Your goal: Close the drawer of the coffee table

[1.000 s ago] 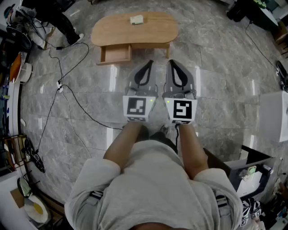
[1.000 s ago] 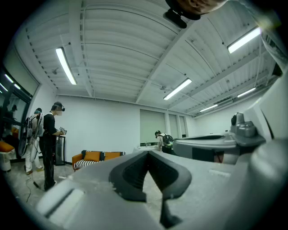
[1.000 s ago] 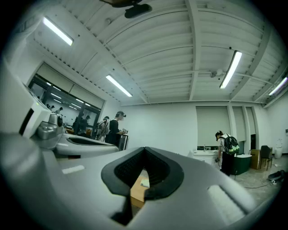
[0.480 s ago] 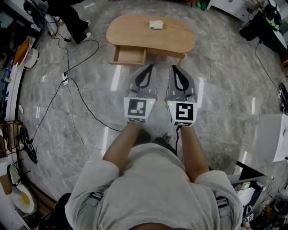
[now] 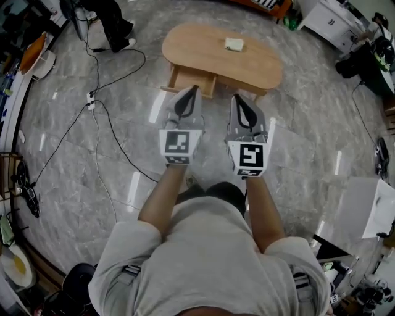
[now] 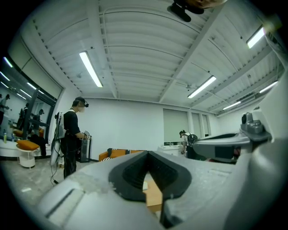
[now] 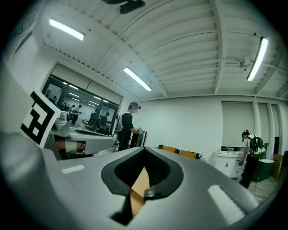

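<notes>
The oval wooden coffee table (image 5: 210,52) stands ahead on the marble floor. Its drawer (image 5: 184,78) is pulled out toward me on the left of the near side. My left gripper (image 5: 192,89) is shut and empty, held level, and its tip overlaps the drawer's front edge in the head view; whether it touches I cannot tell. My right gripper (image 5: 235,97) is shut and empty, just short of the table's near edge. In the left gripper view the shut jaws (image 6: 147,153) frame a strip of the wooden table (image 6: 154,197). The right gripper (image 7: 144,149) view shows the same wood (image 7: 138,187).
A small white object (image 5: 234,44) lies on the tabletop. Black cables (image 5: 92,105) trail over the floor at the left. A person (image 5: 114,24) stands beyond the table's left end. A white box (image 5: 370,210) sits at the right, white cabinets (image 5: 321,18) at the far right.
Both grippers have moved forward toward the table, still side by side and shut. The table and drawer are nearer, and the left tip now reaches the drawer's front.
</notes>
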The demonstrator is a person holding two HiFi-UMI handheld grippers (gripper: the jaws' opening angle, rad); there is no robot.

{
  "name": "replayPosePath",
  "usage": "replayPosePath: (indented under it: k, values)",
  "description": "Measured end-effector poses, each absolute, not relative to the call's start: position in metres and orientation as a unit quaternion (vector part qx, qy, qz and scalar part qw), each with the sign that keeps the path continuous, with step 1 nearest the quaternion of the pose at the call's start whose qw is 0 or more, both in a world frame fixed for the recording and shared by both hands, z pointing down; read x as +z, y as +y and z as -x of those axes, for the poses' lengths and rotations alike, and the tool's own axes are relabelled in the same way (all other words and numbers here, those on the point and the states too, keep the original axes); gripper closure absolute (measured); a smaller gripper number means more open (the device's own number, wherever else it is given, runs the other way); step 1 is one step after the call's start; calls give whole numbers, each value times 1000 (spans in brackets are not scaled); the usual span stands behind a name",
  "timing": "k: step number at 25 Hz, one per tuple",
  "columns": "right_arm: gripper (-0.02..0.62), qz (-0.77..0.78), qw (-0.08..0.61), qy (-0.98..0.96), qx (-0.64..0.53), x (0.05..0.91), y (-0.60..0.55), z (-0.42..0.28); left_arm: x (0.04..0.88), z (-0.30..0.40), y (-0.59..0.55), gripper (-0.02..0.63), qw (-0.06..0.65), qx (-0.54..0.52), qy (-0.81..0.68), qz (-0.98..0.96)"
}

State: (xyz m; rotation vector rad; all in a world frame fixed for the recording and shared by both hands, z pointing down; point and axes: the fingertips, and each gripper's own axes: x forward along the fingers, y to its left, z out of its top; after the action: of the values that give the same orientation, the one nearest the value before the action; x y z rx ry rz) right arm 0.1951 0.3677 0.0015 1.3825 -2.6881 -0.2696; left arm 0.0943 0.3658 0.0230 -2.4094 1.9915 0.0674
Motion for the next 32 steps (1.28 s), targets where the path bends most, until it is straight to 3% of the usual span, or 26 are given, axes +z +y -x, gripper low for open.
replayPosePath:
  k: [17, 22, 32]
  values:
    - [589, -411, 59, -908, -61, 33, 231, -103, 60, 16, 255, 586, -16, -14, 676, 737]
    - [589, -418, 66, -905, -44, 45, 160, -99, 60, 35, 193, 586, -14, -42, 662, 748]
    - [589, -432, 98, -897, 11, 108, 71, -104, 135, 36, 108, 586, -56, -137, 603, 784]
